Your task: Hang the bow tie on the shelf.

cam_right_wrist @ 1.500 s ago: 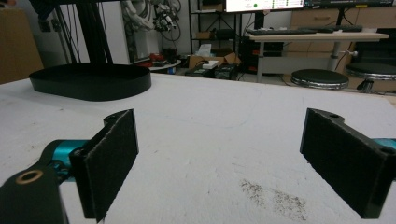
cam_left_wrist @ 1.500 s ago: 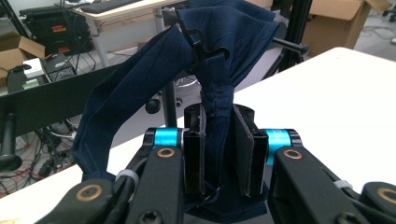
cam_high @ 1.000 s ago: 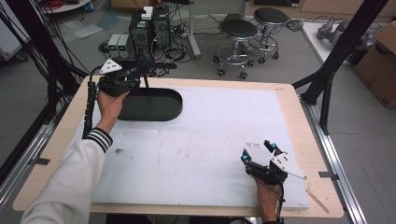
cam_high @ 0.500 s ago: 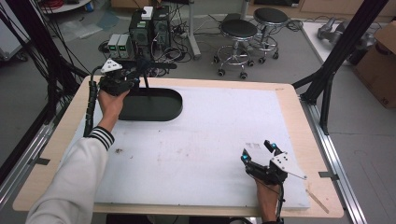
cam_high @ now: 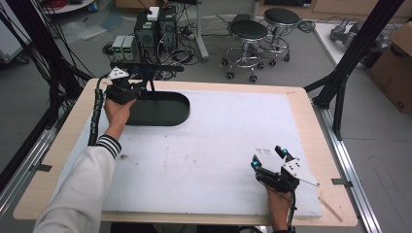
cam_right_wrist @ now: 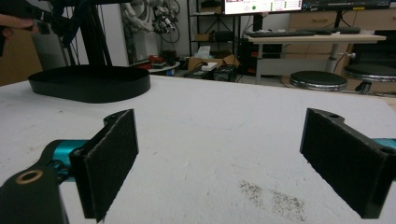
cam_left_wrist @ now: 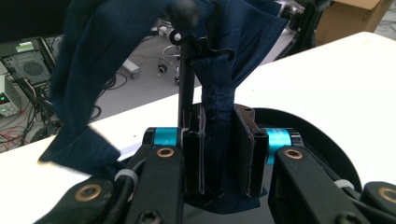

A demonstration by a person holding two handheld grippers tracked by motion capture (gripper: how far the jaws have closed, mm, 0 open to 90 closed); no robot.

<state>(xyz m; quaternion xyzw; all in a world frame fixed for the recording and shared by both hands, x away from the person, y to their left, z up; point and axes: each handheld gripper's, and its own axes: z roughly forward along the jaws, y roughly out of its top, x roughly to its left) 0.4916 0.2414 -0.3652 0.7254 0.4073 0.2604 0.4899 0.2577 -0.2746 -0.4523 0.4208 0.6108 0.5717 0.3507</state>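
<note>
A black stand with an oval base (cam_high: 165, 110) rises at the table's far left, its thin post (cam_left_wrist: 186, 88) carrying a crossbar (cam_high: 145, 67). A dark navy cloth (cam_left_wrist: 116, 37) hangs from a clip near the top of the post. My left gripper (cam_left_wrist: 219, 119) is shut on a fold of that cloth, just above the base; in the high view the left gripper (cam_high: 137, 91) sits beside the post. My right gripper (cam_high: 268, 156) rests on the white mat near the front right, open, nothing between its pads (cam_right_wrist: 112, 158). The oval base (cam_right_wrist: 91, 81) lies far off to its left.
A white mat (cam_high: 218, 141) covers the wooden table (cam_high: 311, 121). Black frame struts (cam_high: 350, 58) stand off the right edge. Stools (cam_high: 248, 31), computer boxes (cam_high: 145, 29) and cables lie on the floor beyond the far edge.
</note>
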